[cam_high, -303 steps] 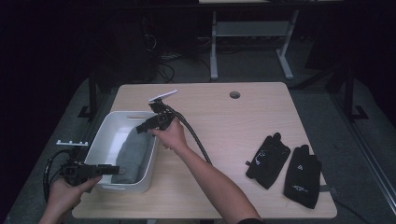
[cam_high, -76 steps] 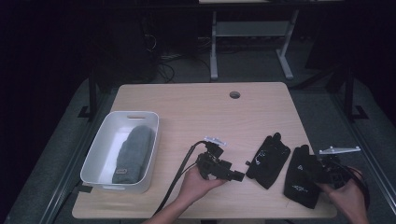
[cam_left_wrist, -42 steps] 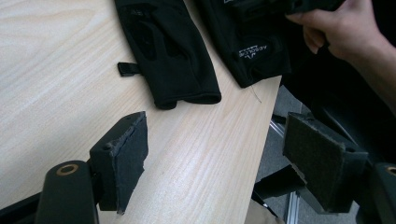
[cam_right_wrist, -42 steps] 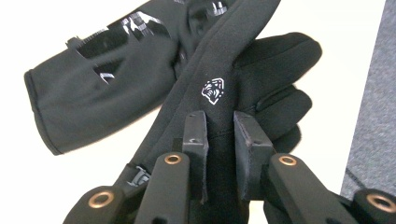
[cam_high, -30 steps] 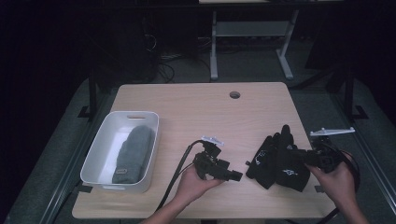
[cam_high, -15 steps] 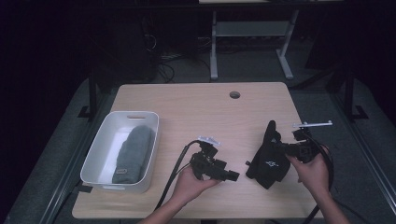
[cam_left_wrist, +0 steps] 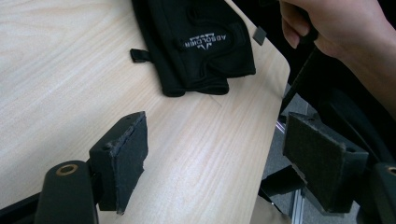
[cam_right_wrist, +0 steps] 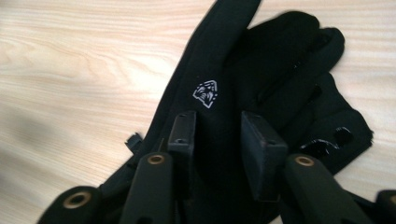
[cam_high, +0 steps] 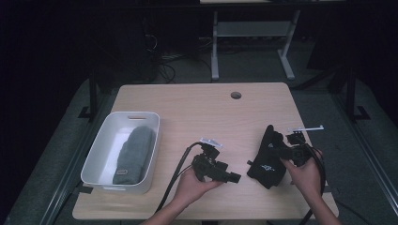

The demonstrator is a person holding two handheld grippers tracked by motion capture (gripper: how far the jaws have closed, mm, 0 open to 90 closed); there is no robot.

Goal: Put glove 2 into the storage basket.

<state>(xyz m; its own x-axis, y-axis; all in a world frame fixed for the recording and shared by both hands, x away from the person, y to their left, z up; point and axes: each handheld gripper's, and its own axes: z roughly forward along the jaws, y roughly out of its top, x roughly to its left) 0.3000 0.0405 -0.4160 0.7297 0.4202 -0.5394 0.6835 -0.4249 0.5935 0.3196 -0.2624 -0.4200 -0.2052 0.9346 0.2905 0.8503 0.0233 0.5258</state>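
The black gloves (cam_high: pixel 268 161) lie heaped one on the other on the bench (cam_high: pixel 197 108), well to the right of the white tub (cam_high: pixel 101 154), which we take as our landmark. From the high view we see that tub at the bench's left edge with a grey folded cloth (cam_high: pixel 133 154) inside it, and our left gripper (cam_high: pixel 225 174) resting between the tub and the gloves. The left gripper view adds what the high view cannot resolve: white lettering on one glove (cam_left_wrist: pixel 196 42) reading "ADSOLDIER", with a small pull tab at its edge. There the jaws stand wide apart with nothing but bare wood between them. The right gripper view shows a small white emblem on the upper glove (cam_right_wrist: pixel 219 112), its writing too small for us to read. The right gripper (cam_right_wrist: pixel 219 140) has just been opening its jaws; glove fabric sits between them, and we cannot tell whether the pads press it.
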